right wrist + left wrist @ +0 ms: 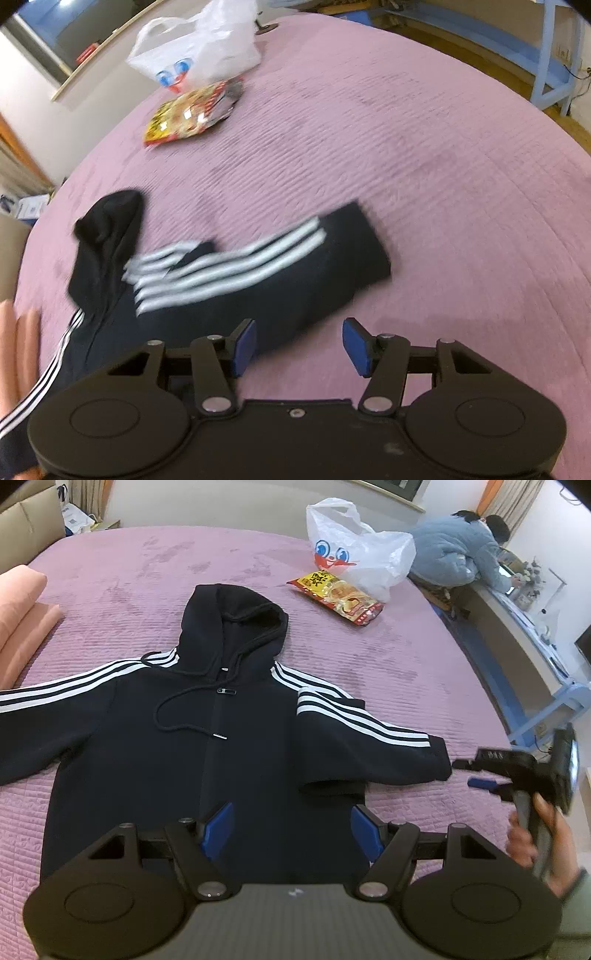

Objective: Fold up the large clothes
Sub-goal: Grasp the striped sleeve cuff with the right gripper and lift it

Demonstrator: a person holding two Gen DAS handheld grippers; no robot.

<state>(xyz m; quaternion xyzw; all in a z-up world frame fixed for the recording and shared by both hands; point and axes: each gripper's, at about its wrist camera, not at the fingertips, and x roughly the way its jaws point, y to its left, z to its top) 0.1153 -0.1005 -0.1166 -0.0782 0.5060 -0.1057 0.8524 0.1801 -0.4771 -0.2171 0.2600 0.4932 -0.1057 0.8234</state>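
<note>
At the far left a folded pink blanket [26,609] sits at the bed's edge, clear of your working area. The hoodie [207,738] lies face up in the middle of the purple bed [110,576], hood pointing far, zip closed, so the body is flat and ready for folding. Its left sleeve [55,690] stretches straight out to the left, not yet folded. Your left gripper [291,830] hovers over the near hem with its jaws apart and nothing between them; from there it can pin or take the hem, I judge.

The right sleeve [369,746] is doubled back on itself, cuff end lying toward the right, which looks like the first fold begun. Your right gripper [299,347] sits just right of that cuff, jaws apart over bare bed with no cloth in them; the blurred right view suggests it is moving fast. Seen from the left view it hangs near the cuff [439,760], not touching.

Far right, a white bag [362,550] and a snack packet [340,598] lie well apart from the hoodie, out of the fold's way.
</note>
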